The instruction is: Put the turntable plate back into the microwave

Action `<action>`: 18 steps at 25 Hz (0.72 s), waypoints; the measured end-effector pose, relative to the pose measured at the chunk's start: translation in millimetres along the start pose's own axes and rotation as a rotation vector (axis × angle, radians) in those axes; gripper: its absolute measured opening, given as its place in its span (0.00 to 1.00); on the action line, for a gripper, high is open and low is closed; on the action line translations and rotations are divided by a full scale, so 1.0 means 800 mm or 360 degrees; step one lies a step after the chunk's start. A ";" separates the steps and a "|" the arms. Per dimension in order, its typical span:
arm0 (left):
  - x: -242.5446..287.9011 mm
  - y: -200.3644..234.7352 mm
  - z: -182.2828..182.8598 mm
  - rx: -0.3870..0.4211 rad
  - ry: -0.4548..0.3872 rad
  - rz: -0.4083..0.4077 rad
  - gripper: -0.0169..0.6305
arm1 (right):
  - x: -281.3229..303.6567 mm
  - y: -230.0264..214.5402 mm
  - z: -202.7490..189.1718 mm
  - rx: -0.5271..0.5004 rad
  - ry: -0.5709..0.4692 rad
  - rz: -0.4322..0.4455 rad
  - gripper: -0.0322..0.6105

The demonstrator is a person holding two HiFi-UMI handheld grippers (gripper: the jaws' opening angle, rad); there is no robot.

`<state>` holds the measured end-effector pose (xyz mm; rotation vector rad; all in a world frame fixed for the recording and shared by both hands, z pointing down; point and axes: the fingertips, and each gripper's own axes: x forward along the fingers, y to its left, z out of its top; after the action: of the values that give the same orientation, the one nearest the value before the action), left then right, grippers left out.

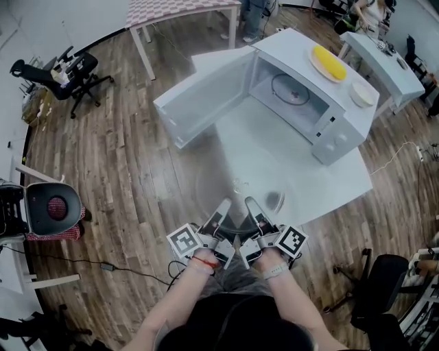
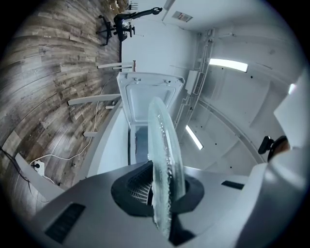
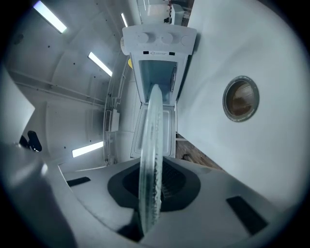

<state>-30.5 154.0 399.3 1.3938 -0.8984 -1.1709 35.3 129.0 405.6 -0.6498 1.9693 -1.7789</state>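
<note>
I hold the clear glass turntable plate (image 1: 236, 179) flat above the near part of the white table (image 1: 322, 185). My left gripper (image 1: 223, 207) and right gripper (image 1: 252, 206) are both shut on its near rim, side by side. The left gripper view shows the plate (image 2: 164, 160) edge-on, pinched in the left gripper (image 2: 162, 193). The right gripper view shows the plate (image 3: 151, 155) the same way in the right gripper (image 3: 150, 193). Ahead stands the white microwave (image 1: 329, 116) with its door (image 1: 199, 103) swung open to the left. A roller ring (image 1: 291, 89) lies in the cavity.
A plate with a yellow item (image 1: 329, 62) and a white dish (image 1: 362, 94) rest on the microwave's top. A round grey spot (image 1: 274, 201) marks the table near my right gripper. Office chairs (image 1: 65, 72) (image 1: 381, 288), a stool (image 1: 51, 206) and other tables (image 1: 178, 10) stand around.
</note>
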 end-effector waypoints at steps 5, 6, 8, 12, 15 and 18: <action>0.035 0.009 0.004 -0.0016 0.0061 0.0004 0.08 | 0.014 -0.005 0.029 0.0007 -0.0060 -0.0008 0.11; 0.041 0.010 0.003 -0.0020 0.0073 0.0002 0.08 | 0.016 -0.005 0.034 0.0009 -0.0074 -0.0007 0.11; 0.050 0.011 0.004 -0.0019 0.0094 -0.0003 0.08 | 0.019 -0.004 0.043 0.0004 -0.0096 -0.0001 0.11; 0.069 0.015 0.001 -0.0013 0.0136 -0.0013 0.08 | 0.021 -0.006 0.061 -0.0015 -0.0133 -0.0007 0.11; 0.078 0.017 -0.005 -0.0023 0.0165 -0.0014 0.08 | 0.017 -0.007 0.070 -0.0011 -0.0163 -0.0014 0.11; 0.085 0.016 -0.013 -0.0032 0.0196 -0.0017 0.08 | 0.011 -0.006 0.078 -0.0010 -0.0197 -0.0015 0.11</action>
<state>-3.5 89.6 399.9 1.4398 -0.7913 -1.0864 64.7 73.0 404.0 -0.7537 1.8931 -1.6964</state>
